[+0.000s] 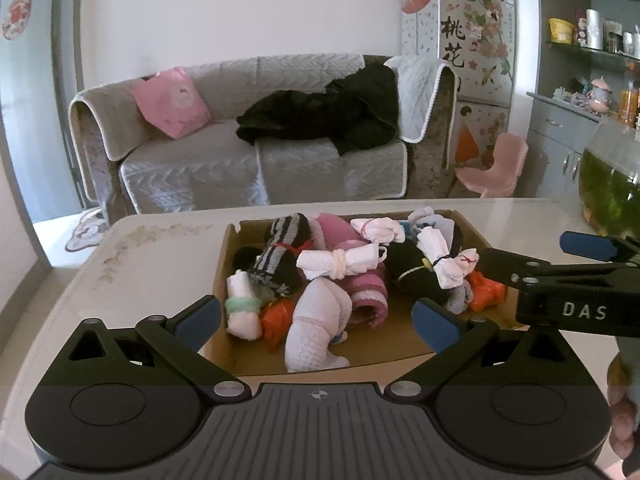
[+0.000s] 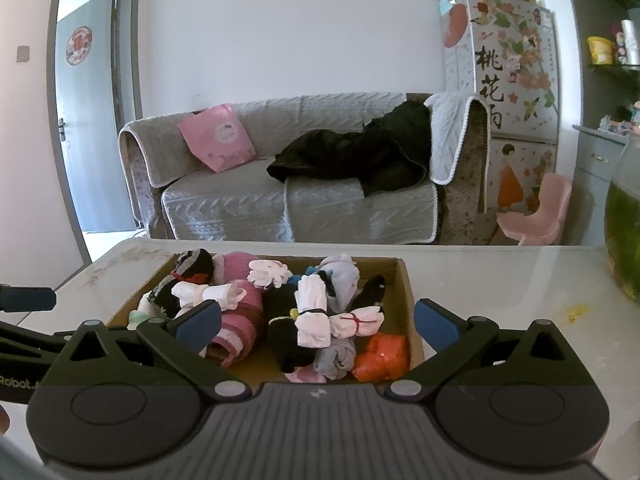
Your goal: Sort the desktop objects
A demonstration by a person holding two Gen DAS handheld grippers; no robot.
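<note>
Many rolled socks (image 1: 340, 262) fill the cardboard box (image 2: 406, 280); claws apart.

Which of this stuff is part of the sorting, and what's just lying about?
Job: cardboard box, rolled sock bundles, left tool, right tool.

Lying about: sofa, black garment, pink bag, pink chair, glass fish bowl.

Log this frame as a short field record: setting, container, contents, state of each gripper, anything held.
setting: table, sofa behind
container: open cardboard box on the table
contents: rolled, tied sock bundles, including white, striped black, pink, orange
left gripper: open, at the box's near edge, empty
right gripper: open, over the box's near side, empty
held: nothing
</note>
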